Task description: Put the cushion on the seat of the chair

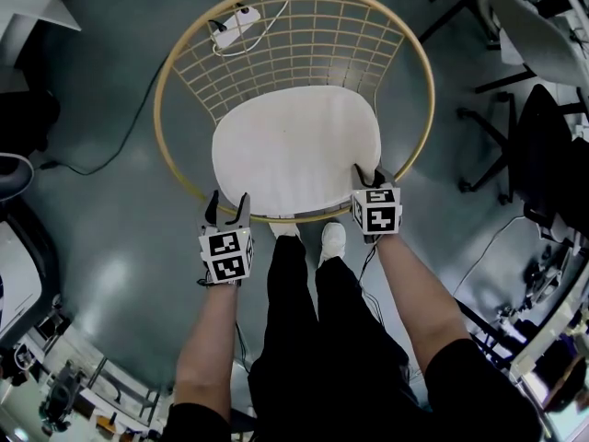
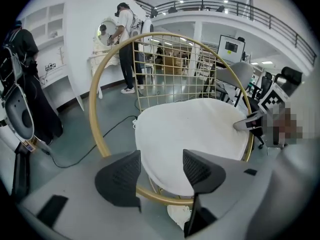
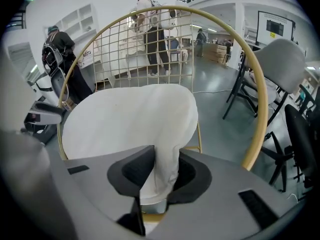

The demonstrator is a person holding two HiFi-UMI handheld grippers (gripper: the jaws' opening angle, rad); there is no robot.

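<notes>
The fingers (image 3: 132, 171) of the right gripper (image 3: 159, 174) are squeezed onto the edge of the white cushion (image 1: 294, 150). A fold of the cushion is pinched between them. From above, this grip is at 5 o'clock on the cushion.

The fingers (image 2: 122, 176) of the left gripper (image 2: 161, 171) are wide apart and press on nothing. The cushion's edge shows in the gap past them, but they do not touch it. From above, the left gripper sits at 7 o'clock, just outside the chair (image 1: 175, 72).

The cushion lies on the seat, inside the chair's round gold ring (image 1: 425, 109). It fills the near half of the ring. The wire back (image 1: 304, 35) of the chair shows past it at 12 o'clock.

The person's two white shoes (image 1: 333, 239) are at 6 o'clock, just beside the ring. The chair stands on a grey floor (image 1: 101, 219). A white power strip (image 1: 235, 24) lies on the floor at 11 o'clock. A black cable (image 1: 120, 145) runs away at 9 o'clock. Dark office chairs (image 1: 534, 145) stand well apart at 3 o'clock. In the gripper views, people (image 3: 155, 29) stand far behind the chair.
</notes>
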